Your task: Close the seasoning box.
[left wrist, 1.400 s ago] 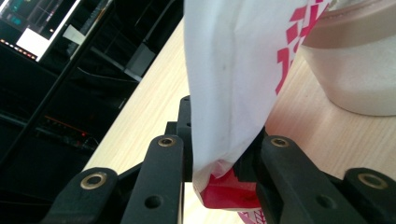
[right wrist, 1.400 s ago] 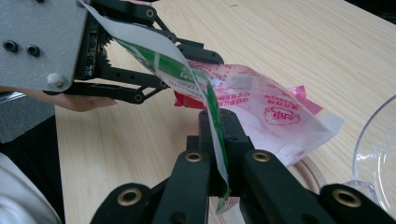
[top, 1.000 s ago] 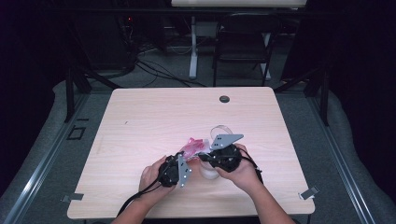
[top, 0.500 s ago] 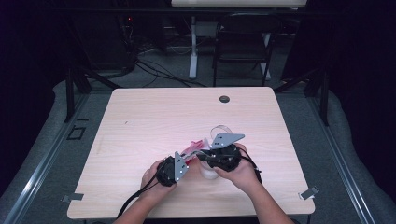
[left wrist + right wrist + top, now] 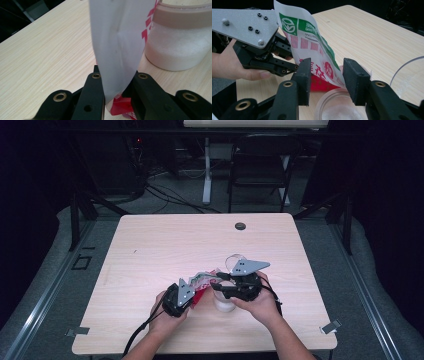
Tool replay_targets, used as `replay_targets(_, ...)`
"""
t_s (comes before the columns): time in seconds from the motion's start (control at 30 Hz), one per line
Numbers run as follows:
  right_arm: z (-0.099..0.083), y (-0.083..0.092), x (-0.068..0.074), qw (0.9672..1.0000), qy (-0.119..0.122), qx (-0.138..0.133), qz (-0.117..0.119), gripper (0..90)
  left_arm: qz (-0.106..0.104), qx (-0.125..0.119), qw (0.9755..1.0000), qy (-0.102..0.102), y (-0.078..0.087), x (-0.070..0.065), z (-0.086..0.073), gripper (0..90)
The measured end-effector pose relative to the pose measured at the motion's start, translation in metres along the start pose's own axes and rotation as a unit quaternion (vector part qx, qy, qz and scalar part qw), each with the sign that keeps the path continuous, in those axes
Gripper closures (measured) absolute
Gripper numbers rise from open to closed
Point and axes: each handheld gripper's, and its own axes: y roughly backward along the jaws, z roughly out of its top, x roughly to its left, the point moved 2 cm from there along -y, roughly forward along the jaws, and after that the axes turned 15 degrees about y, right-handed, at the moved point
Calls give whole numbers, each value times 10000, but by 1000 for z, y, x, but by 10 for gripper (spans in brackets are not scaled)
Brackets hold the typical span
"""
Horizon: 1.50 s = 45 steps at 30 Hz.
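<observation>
A red, white and green printed bag (image 5: pixel 202 280) is held up over the table between my two grippers. My left gripper (image 5: pixel 194 293) is shut on the bag's (image 5: pixel 120 37) lower edge, with both black jaws (image 5: pixel 117 75) pinching the white back side. My right gripper (image 5: pixel 218 283) is open; its jaws have just been opening, and the bag (image 5: pixel 312 42) stands loose between the pads (image 5: pixel 325 72). An open jar (image 5: pixel 223 301) of white powder stands just below the right gripper. In the left gripper view this jar (image 5: pixel 177 42) sits right behind the bag.
A clear round lid (image 5: pixel 234 261) lies on the table (image 5: pixel 150 250) just beyond the right gripper, and its rim (image 5: pixel 409 72) curves in at the right of the right gripper view. A black grommet (image 5: pixel 240 226) sits near the far edge. A chair (image 5: pixel 260 160) stands behind the table.
The right gripper's jaws have opened off the bag, which stays between them. The left gripper keeps its hold on the bag. Both hands have hardly moved.
</observation>
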Motion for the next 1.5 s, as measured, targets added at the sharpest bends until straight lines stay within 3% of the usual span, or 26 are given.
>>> replay_targets(0.13, 1, 1, -1, 10000, 11, -25, -55, 549, -39, -17, 10000, 88, 0, 1, 0, 844)
replay_targets(0.33, 2, 7, -6, 9998, -72, -127, -127, 495, -146, -50, 9988, 472, -1, 6, 0, 834)
replay_targets(0.43, 1, 8, -7, 9997, -99, -139, -158, 490, -182, -52, 9982, 562, -1, 8, -1, 835)
replay_targets(0.47, 1, 9, -8, 9997, -92, -148, -180, 487, -262, -52, 9971, 706, -1, 10, -1, 836)
replay_targets(0.7, 0, 13, -12, 9992, -178, -165, -316, 483, -342, -37, 9943, 1012, 0, 18, -1, 871)
replay_targets(0.97, -1, 14, -15, 9987, -230, -203, -401, 483, -432, -70, 9927, 1125, 2, 21, 1, 898)
replay_targets(1.37, -2, 16, -16, 9984, -253, -215, -455, 486, -254, -306, 9892, 1408, 16, 41, 7, 900)
replay_targets(1.5, -2, 17, -17, 9981, -290, -253, -474, 486, -80, -394, 9883, 1473, 26, 54, 10, 900)
